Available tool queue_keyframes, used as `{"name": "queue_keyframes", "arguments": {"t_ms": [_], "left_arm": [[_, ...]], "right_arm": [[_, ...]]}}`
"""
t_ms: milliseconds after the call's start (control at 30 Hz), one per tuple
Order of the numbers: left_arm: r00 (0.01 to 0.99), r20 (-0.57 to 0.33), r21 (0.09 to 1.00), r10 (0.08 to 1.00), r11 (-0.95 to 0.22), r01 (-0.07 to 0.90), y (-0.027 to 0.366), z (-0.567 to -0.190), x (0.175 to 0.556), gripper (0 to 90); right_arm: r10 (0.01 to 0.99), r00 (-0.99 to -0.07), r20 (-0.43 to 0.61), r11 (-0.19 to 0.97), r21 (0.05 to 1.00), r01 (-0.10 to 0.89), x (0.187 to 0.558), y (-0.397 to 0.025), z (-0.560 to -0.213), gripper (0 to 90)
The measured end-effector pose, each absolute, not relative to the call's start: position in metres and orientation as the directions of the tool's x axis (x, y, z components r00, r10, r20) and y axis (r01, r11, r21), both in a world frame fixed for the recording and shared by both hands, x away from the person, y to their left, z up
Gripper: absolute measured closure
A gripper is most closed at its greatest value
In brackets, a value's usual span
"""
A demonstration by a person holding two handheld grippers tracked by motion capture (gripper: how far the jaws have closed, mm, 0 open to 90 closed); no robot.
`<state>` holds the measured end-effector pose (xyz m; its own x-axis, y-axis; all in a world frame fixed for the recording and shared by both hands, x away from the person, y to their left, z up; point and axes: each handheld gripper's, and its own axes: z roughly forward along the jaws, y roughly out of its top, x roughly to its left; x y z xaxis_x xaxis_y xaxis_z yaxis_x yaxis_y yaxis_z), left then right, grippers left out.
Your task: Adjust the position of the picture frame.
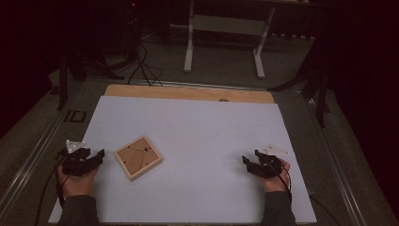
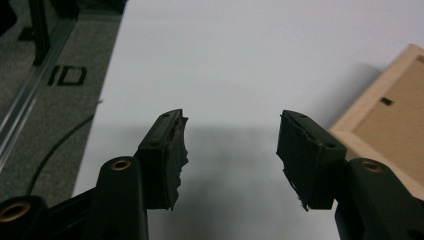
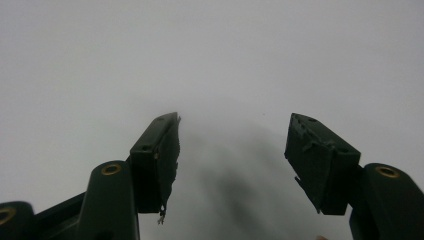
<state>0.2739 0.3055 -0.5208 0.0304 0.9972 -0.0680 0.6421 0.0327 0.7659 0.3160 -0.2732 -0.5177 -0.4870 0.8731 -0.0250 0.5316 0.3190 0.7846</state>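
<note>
A small wooden picture frame (image 1: 138, 157) lies back-side up on the white sheet (image 1: 197, 132), left of the middle. My left gripper (image 1: 92, 154) rests on the sheet just left of the frame, open and holding nothing. In the left gripper view the frame (image 2: 387, 125) lies to the right of the open jaws, with bare sheet between my left gripper (image 2: 230, 125). My right gripper (image 1: 249, 157) sits on the sheet at the right, open, over bare white surface. In the right gripper view the gap of my right gripper (image 3: 232, 127) holds nothing.
The white sheet covers a wooden tabletop (image 1: 188, 92) whose far strip shows. A metal rail (image 1: 28, 155) runs along the left side, another at the right. Cables (image 1: 143, 66) and a white table base (image 1: 223, 28) stand on the dark floor beyond.
</note>
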Motion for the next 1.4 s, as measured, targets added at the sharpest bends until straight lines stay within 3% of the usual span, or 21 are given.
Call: {"name": "queue_keyframes", "arguments": {"t_ms": [500, 733, 1100, 1400], "left_arm": [[0.084, -0.080, 0.782, 0.993, 0.010, 0.623, 0.292, -0.512, 0.268, 48.2], [0.132, -0.089, 0.788, 0.987, -0.011, 0.615, 0.289, -0.512, 0.267, 67.7], [0.169, -0.107, 0.768, 0.980, -0.026, 0.640, 0.288, -0.517, 0.269, 87.2], [0.192, -0.092, 0.736, 0.977, -0.063, 0.674, 0.280, -0.520, 0.272, 89.4]], "right_arm": [[0.874, -0.485, -0.033, 0.317, 0.794, 0.518, 0.314, -0.273, -0.514, 36.7], [0.875, -0.483, -0.029, 0.315, 0.792, 0.523, 0.315, -0.274, -0.514, 35.9], [0.871, -0.490, -0.033, 0.320, 0.794, 0.517, 0.315, -0.273, -0.514, 35.2], [0.869, -0.494, -0.032, 0.322, 0.794, 0.515, 0.315, -0.273, -0.514, 35.0]]}}
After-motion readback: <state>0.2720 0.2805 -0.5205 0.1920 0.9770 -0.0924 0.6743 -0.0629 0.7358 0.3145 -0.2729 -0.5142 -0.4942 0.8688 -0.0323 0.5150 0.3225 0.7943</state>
